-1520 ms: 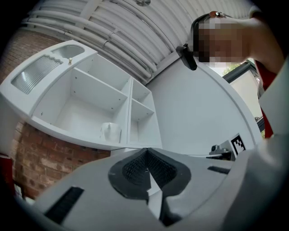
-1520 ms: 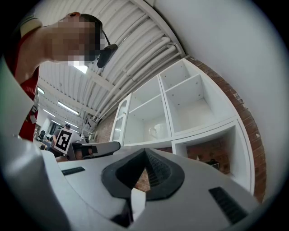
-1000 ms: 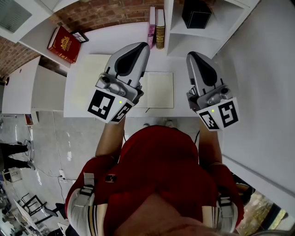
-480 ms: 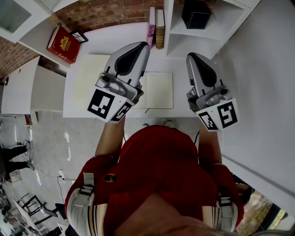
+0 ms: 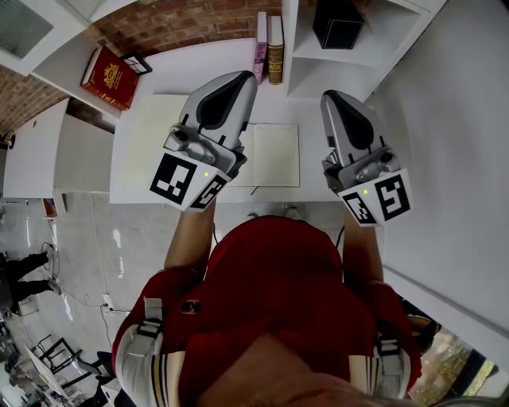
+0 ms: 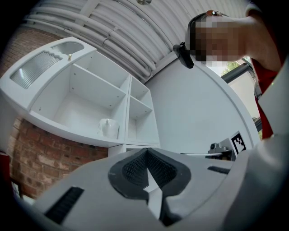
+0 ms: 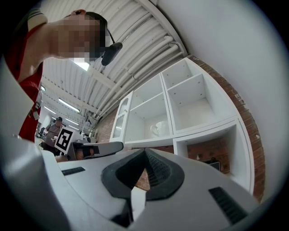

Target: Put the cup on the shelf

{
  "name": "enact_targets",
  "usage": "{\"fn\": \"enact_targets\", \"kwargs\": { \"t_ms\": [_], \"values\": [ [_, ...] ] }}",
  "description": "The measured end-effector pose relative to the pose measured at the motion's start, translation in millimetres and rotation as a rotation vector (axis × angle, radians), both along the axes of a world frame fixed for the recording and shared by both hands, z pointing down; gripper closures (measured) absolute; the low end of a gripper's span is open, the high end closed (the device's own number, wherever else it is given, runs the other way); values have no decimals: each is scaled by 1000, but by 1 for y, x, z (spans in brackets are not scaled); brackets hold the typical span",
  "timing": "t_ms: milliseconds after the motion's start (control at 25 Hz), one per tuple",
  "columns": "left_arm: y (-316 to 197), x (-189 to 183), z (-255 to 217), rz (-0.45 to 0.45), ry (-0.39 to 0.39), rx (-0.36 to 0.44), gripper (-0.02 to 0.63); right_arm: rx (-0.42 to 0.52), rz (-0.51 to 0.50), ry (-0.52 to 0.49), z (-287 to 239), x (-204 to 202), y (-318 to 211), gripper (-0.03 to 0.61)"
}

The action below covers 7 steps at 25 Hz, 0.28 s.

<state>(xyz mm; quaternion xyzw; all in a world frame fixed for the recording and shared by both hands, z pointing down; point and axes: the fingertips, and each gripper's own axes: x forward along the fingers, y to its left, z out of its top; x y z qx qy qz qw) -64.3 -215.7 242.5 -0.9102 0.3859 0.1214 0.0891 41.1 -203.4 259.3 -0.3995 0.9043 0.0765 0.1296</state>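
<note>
Books (image 5: 270, 48) stand upright at the twelve o'clock edge of the desk (image 5: 207, 60). A red book (image 5: 111, 75) lies off at ten o'clock, a black box (image 5: 338, 22) sits in a cubby at one o'clock, and an open notebook (image 5: 274, 155) lies between the two grippers. The cup (image 6: 108, 127) stands inside a compartment of the white shelf (image 6: 63, 103), in plain view ahead of both. The left gripper (image 5: 242, 78) and right gripper (image 5: 330, 97) each have jaws together on nothing, and they hover over the desk just as they did a second ago.
</note>
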Motion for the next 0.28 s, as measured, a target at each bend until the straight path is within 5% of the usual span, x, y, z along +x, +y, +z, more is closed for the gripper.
{"fn": "enact_targets", "kwargs": {
  "t_ms": [280],
  "values": [
    [0, 0, 2, 1, -2, -4, 607, 0, 2, 0, 1, 0, 1, 581]
  ]
}}
